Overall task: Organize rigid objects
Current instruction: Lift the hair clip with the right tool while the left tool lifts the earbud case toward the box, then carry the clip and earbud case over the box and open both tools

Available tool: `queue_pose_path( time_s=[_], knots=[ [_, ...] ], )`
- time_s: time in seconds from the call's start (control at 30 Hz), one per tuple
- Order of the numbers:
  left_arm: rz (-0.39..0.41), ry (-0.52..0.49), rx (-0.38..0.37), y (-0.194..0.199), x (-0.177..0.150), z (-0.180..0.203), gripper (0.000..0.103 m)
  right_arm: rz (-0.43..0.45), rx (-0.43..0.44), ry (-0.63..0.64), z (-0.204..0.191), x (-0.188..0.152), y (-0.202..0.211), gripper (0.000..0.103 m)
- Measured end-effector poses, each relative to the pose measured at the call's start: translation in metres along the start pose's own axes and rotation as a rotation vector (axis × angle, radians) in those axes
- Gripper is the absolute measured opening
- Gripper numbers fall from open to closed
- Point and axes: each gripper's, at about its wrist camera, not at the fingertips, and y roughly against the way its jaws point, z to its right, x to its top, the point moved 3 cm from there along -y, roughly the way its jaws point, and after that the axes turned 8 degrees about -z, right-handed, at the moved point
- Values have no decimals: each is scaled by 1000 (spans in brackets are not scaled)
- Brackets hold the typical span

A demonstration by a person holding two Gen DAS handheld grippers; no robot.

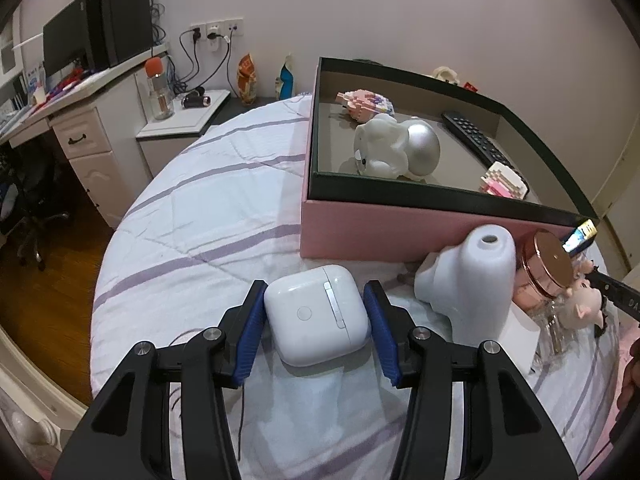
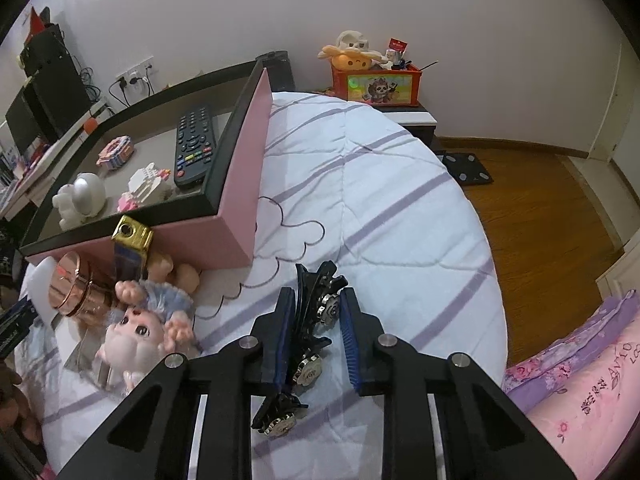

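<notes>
A white earbud case (image 1: 316, 316) lies on the striped quilt between the blue pads of my left gripper (image 1: 316, 300); the jaws stand open on either side of it, with small gaps. My right gripper (image 2: 316, 304) straddles a black hair clip with metal flower studs (image 2: 312, 332); its left pad touches the clip, its right pad stands just off it. The pink box with a dark rim (image 1: 360, 232) (image 2: 236, 184) holds a remote (image 2: 194, 146), a white and silver figurine (image 1: 396, 148) and two block models (image 1: 366, 104).
Beside the box's front lie a white vase-like piece (image 1: 472, 280), a copper-lidded jar (image 1: 548, 264) (image 2: 74, 288), a gold-capped carton (image 2: 130, 240) and a pink doll (image 2: 140, 332). A nightstand (image 1: 188, 120), desk (image 1: 72, 92) and red toy bin (image 2: 376, 84) stand beyond the bed.
</notes>
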Motion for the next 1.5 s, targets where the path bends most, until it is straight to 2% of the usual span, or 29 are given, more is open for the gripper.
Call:
queue_pose_path(
  time_s=[0.27,0.47,0.63,0.87,0.97,1.17,1.27,1.5],
  knots=[
    [29,5,-5,26,-2,-5,50,24,59,6,-1,-8,24,21],
    [67,-13,-14,50,9,0,50,75,100,35,-13,-3,53,21],
    [103,-36,-29,65,36,8,50,140,135,102,-41,23,80,21],
    [159,-98,-77,75,101,40,50,185,184,212,-88,76,88,22],
    [151,-112,-104,66,130,56,50,177,215,239,-103,103,79,22],
    [108,-138,-105,24,180,82,50,121,213,265,-118,153,40,22],
    [70,-140,-105,-2,197,92,50,72,199,269,-117,171,10,22],
    [-8,-152,-88,-51,214,109,50,-17,147,276,-106,191,-43,22]
  ],
)
